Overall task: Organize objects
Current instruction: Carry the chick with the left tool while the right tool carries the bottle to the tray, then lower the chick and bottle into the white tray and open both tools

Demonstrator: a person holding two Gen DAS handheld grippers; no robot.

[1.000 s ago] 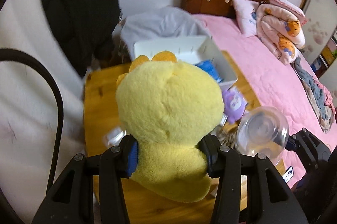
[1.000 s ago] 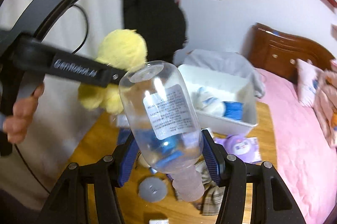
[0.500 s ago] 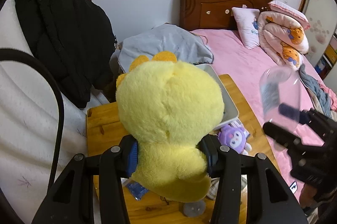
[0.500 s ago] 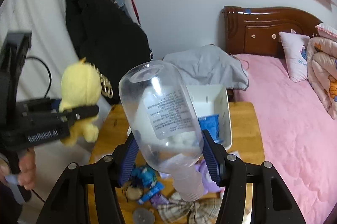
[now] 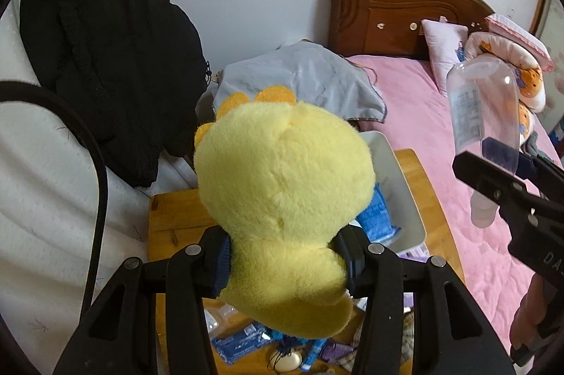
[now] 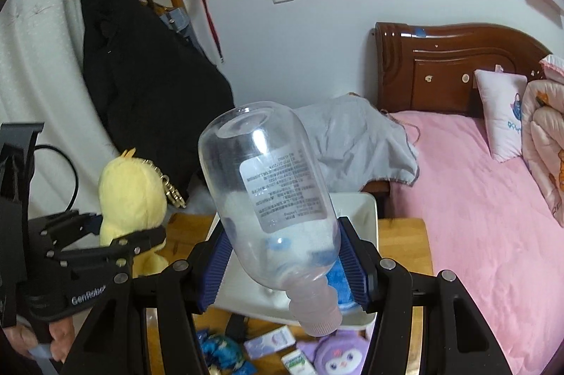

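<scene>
Left gripper (image 5: 282, 255) jaws squeeze a soft, light yellow plush chick (image 5: 282, 198) at its waist; right gripper (image 6: 282, 262) jaws clamp an empty, slippery clear plastic bottle (image 6: 268, 198), both above the white bin (image 6: 366, 213).

The plush chick (image 5: 282, 195) is pale yellow with an orange crest. The bottle (image 6: 271, 198) is clear, with a white printed label and a frosted pinkish cap. The bin (image 6: 366, 209) behind the bottle is white, holding a blue packet (image 5: 377, 220). Right of the bin, the bedspread (image 6: 476, 198) is pink. Below the bin lies a purple plush (image 6: 338, 357) on the honey-coloured wooden table (image 5: 169, 209).
</scene>
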